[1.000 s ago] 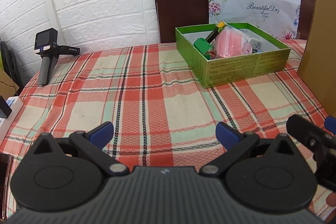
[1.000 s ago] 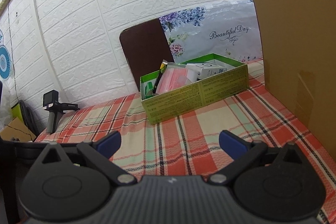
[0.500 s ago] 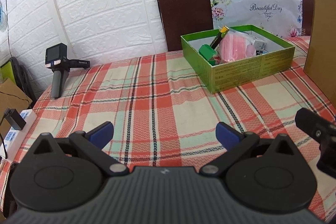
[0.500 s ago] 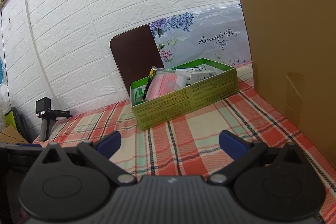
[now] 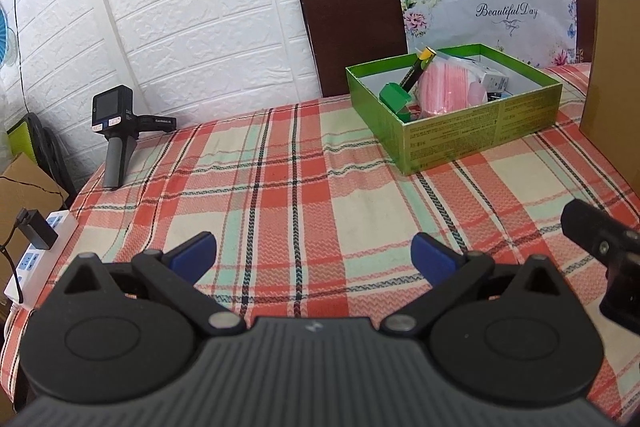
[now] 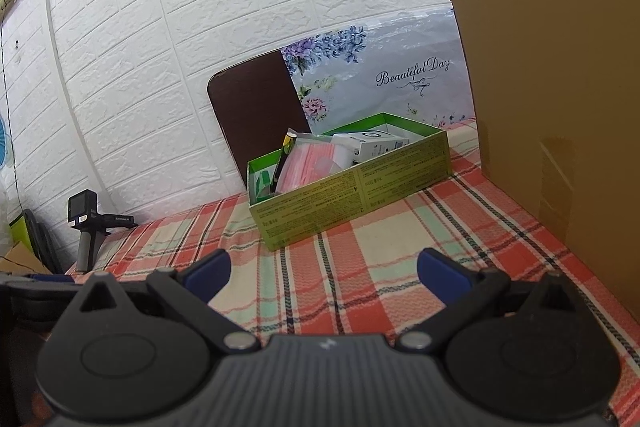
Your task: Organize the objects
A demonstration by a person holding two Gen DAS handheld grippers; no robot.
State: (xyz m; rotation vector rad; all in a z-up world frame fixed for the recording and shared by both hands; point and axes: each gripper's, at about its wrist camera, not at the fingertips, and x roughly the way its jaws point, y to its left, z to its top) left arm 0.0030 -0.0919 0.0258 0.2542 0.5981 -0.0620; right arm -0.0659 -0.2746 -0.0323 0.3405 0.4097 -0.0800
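Note:
A green box [image 5: 480,133] stands at the far right of the plaid tablecloth [image 5: 304,195]. It holds a pink packet [image 5: 444,91], a black and yellow pen [image 5: 418,69], a green item [image 5: 394,99] and a white carton [image 6: 372,143]. The box also shows in the right wrist view [image 6: 352,191]. My left gripper [image 5: 314,253] is open and empty, well short of the box. My right gripper [image 6: 324,271] is open and empty, near the table's front. Part of the right gripper shows in the left wrist view [image 5: 600,247].
A large cardboard box [image 6: 560,107] stands at the right edge. A black handheld camera [image 5: 116,131] stands at the far left. A brown board [image 5: 352,27] and a floral bag [image 5: 488,11] lean on the wall. A power strip [image 5: 36,255] lies off the left edge.
Both grippers have pulled back and risen from the box, which now looks smaller and farther. Both stay open and empty.

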